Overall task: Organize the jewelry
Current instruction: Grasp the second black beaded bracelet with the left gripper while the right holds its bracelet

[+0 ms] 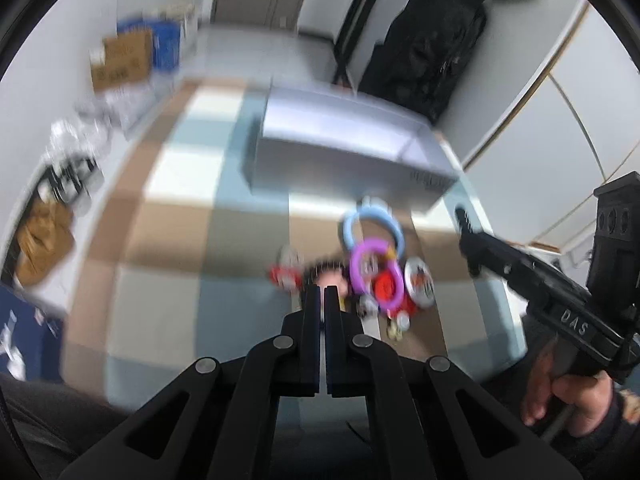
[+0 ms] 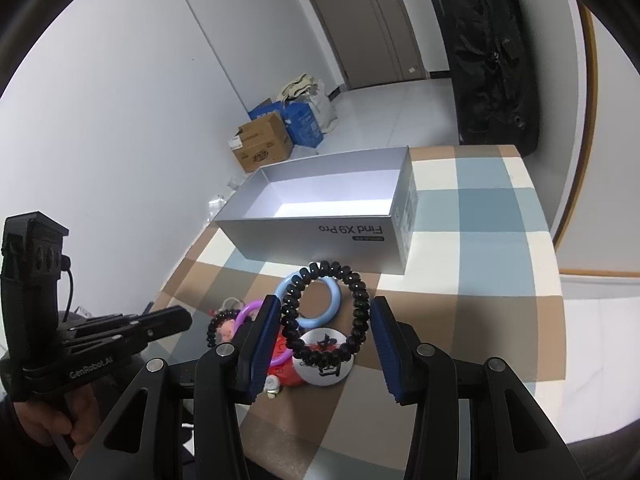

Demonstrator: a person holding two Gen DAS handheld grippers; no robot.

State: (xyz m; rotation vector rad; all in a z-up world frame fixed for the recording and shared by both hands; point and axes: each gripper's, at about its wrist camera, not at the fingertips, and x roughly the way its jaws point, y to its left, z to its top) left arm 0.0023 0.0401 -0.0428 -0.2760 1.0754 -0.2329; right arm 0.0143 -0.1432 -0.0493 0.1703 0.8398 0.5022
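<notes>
**Black bead bracelet between R fingers, L claw closed over pile**

Your right gripper (image 2: 325, 330) is wide open. The black bracelet (image 2: 325, 316) sits in the gap, its ring facing the cam; its left edge looks to touch the left finger pad (image 2: 262, 340), and the right pad stands clear of it. Whether it hangs from the pad or is just seen in front of the pile, can't tell.

Under it on the checked cloth (image 2: 480, 216): a blue ring (image 2: 334, 304), a silver disc (image 2: 324, 366), a purple ring (image 2: 248, 312), something red (image 2: 286, 372) and a smaller black bracelet w/ a pink charm (image 2: 218, 326), all bunched and touching.

The open grey box (image 2: 320, 236) stands just behind the pile, nothing visible inside.

Your left gripper (image 1: 322, 292) is nearly closed, only a thin slit between fingers, nothing in it. It points at the pile's near-left edge. That view is motion-blurred, so detail is poor; the blue ring (image 1: 374, 220) and purple ring (image 1: 374, 276) show right of the tips, box (image 1: 340, 148) beyond.
</notes>
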